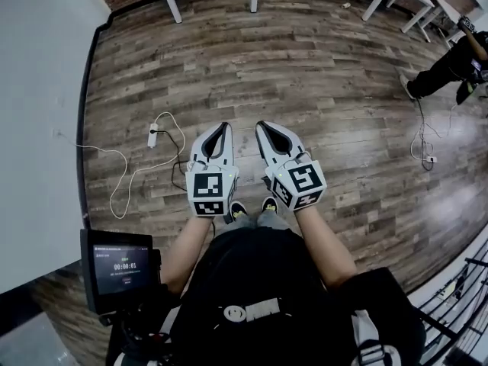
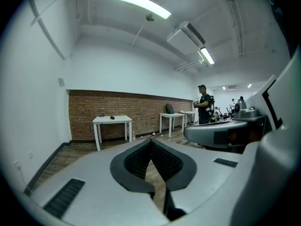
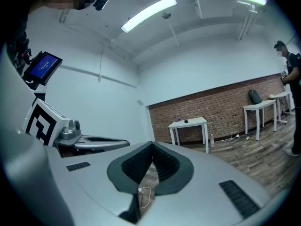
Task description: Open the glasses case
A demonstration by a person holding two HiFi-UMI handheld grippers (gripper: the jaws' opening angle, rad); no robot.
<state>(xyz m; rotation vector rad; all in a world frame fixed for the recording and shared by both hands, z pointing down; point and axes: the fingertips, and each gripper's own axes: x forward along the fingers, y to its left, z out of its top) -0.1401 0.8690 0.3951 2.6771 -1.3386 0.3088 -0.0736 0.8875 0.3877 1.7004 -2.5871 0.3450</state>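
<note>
Left gripper: jaws pressed together at tips, nothing between. Right gripper: same, closed and empty. I have both side by side, near level, over wooden floor. Glasses case: can't place it from my feeds. Only candidate is small dark object on white table by brick wall, too small to identify. White cable on floor, left.

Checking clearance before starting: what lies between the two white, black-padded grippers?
In the head view, only brown wood-plank floor shows between the left gripper and the right gripper. Nearer the person, two dark shoe tips show between them.
</note>
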